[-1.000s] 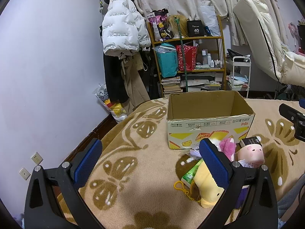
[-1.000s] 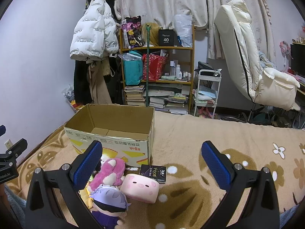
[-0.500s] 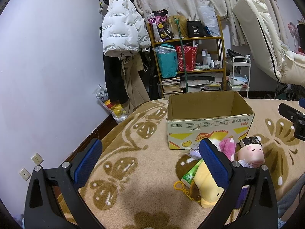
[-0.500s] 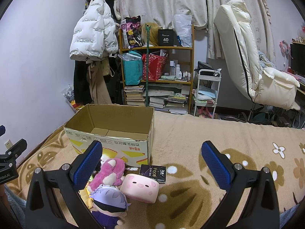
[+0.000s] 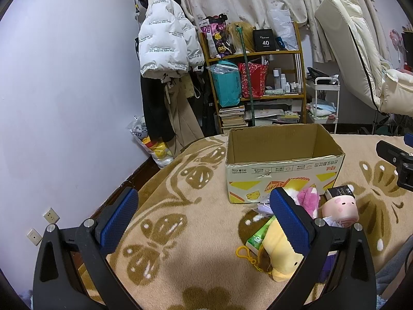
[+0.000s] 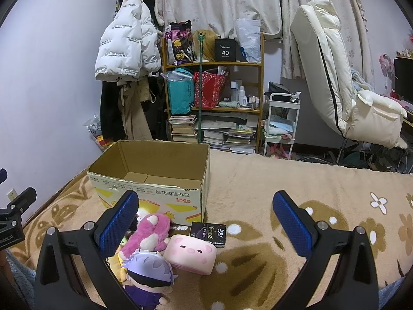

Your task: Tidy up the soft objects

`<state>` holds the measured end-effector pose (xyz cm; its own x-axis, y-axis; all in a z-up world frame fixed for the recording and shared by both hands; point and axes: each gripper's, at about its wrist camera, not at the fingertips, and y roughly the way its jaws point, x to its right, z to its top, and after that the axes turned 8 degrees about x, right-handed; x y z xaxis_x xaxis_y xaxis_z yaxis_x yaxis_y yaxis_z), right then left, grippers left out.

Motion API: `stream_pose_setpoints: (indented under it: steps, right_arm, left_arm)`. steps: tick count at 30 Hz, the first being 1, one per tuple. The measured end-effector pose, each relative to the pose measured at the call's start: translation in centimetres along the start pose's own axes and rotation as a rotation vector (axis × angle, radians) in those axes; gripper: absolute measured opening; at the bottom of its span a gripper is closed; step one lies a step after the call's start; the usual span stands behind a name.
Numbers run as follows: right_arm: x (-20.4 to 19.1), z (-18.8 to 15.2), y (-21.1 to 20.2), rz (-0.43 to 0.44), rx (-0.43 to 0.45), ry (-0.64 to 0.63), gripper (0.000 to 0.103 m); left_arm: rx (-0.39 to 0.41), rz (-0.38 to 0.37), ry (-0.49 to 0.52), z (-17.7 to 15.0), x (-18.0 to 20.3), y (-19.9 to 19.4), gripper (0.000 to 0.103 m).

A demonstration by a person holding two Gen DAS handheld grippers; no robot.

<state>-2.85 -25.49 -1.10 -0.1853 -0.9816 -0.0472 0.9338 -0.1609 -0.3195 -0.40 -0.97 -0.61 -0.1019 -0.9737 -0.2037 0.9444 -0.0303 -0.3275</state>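
We hold both tools above the blanket (image 6: 258,180) with nothing in them: the left hand-held gripper (image 5: 204,217) gapes wide, and the right hand-held gripper (image 6: 206,219) is just as wide. Using the cardboard box (image 6: 155,180) as our landmark, the soft things lie heaped just in front of its printed wall: a pink plush (image 6: 151,233), a pink pig cushion (image 6: 191,253), a purple-haired doll (image 6: 148,273) and a yellow plush (image 5: 280,255). None is in the box yet, so we judge the job barely begun. The risk we see is the clutter: a dark packet (image 6: 208,232) marked "face" and a green packet (image 5: 258,237) sit touching the toys, so a careless pinch could drag them along. The yellow keychain (image 5: 247,257) could also snag. A loose grip on fluffy fabric may slip above the box rim. On the shelf behind the box, a black box (image 6: 225,49) reads "40".
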Motion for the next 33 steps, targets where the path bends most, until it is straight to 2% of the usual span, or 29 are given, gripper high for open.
stream_pose_setpoints:
  steps: [33]
  right_arm:
    - [0.01,-0.08,0.17,0.003,-0.005,0.002,0.103]
  left_arm:
    - [0.007,-0.004,0.002,0.37,-0.16,-0.47,0.101]
